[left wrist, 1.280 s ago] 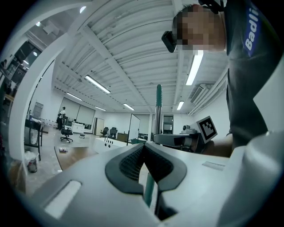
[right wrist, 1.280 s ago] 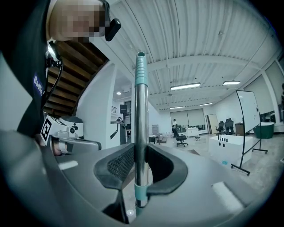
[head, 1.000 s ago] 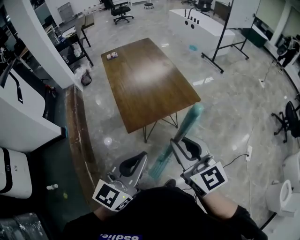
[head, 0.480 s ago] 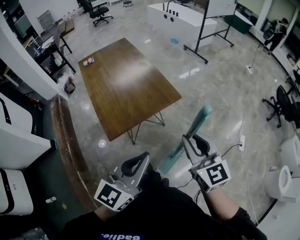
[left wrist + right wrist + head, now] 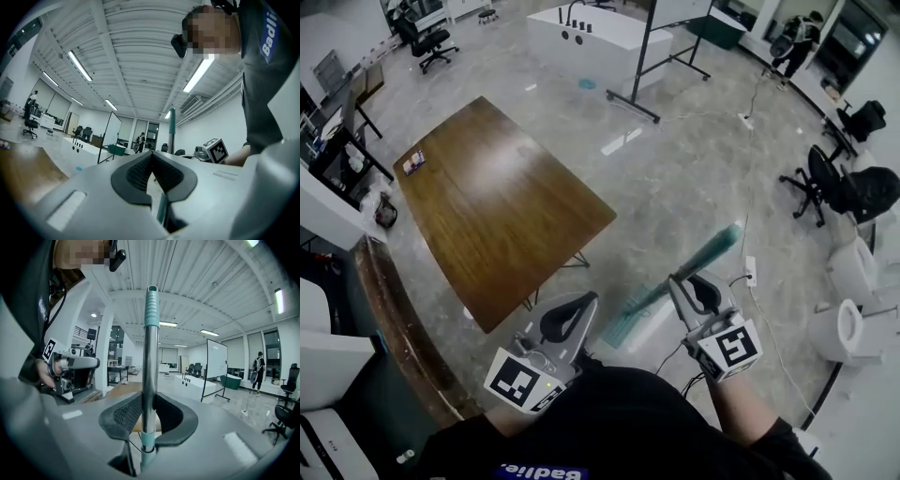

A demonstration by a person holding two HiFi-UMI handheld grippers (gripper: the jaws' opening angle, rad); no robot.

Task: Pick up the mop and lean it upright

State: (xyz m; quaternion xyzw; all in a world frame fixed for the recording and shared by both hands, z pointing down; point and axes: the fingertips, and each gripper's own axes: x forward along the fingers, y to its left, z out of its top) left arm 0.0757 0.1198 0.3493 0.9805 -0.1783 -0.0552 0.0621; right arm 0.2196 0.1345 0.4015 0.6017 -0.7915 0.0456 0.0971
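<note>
**Mop clamped in the right gripper, left one holding nothing**

The right gripper [image 5: 149,414] has its jaws closed partway, with the pads pressed onto the metal pole of the mop [image 5: 709,251] just above a teal collar. In the head view the mop slants from its teal grip end at centre right down to the pale mop head [image 5: 628,323] at lower centre. That puts the head right beside the left gripper [image 5: 152,171]. The head is blurry and I can't tell if it touches the floor. The left jaws sit tips together with nothing between them.

Containers: the only one I can pick out is a green tub [image 5: 712,26] at the top of the frame, behind the whiteboard stand [image 5: 649,56]. What's in it can't be seen. The board itself is cut off by the top edge. A couple of white rounded things [image 5: 842,323] at the right edge are too cropped to name.

The room has a glossy grey marbled floor [image 5: 675,178]. A wooden desk [image 5: 497,216] on thin metal legs sits at left centre, with a small packet [image 5: 413,162] near its far corner. There's a long white counter [image 5: 591,36] at the top and black office chairs [image 5: 825,178] on the right. A cable runs to a power strip [image 5: 751,272] near the mop's grip end. A person [image 5: 797,37] stands in the upper right corner.
</note>
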